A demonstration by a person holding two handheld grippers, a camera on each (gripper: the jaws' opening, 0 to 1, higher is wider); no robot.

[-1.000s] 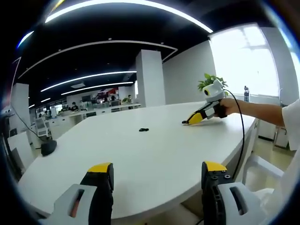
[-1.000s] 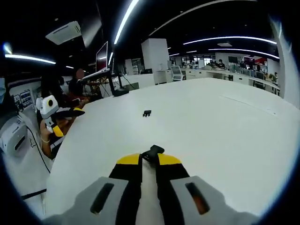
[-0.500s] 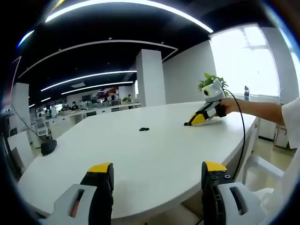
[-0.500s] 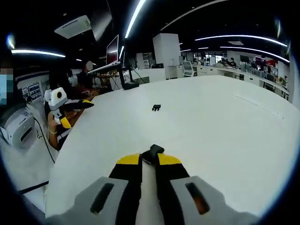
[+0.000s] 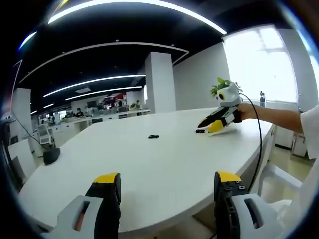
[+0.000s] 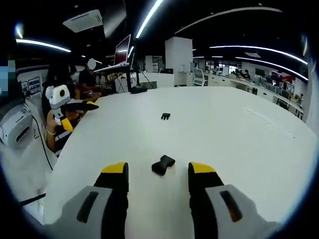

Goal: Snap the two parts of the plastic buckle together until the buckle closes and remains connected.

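Right gripper view: right gripper (image 6: pixel 158 172) has its jaws spread wide, nothing between the yellow tips. A black buckle part (image 6: pixel 163 165) lies on the white table (image 6: pixel 239 144) in the gap just beyond the tips, touching neither. Its long axis runs diagonally, near-left to far-right; which end is the mating end cannot be made out. A second buckle part (image 6: pixel 165 116) lies farther out on the table, well apart from the first. It is small; short prongs seem to point toward the near side, but the detail is too fine to be sure.

The left gripper (image 6: pixel 82 105) shows at the table's left edge, held by a person's hand (image 6: pixel 54 130); from here its jaw state cannot be read.

Left gripper view: left gripper (image 5: pixel 167 183) has its jaws wide apart and empty, low over the near table edge (image 5: pixel 149 169). The far buckle part (image 5: pixel 153 137) appears as a small dark speck mid-table, orientation unreadable. The right gripper (image 5: pixel 209 124) sits at the far right with the first buckle part (image 5: pixel 200 132) as a dark spot just beside its tips. A potted plant (image 5: pixel 219 87) is partly hidden behind that gripper. A dark object (image 5: pixel 51 156) at the table's left edge is too indistinct to identify.
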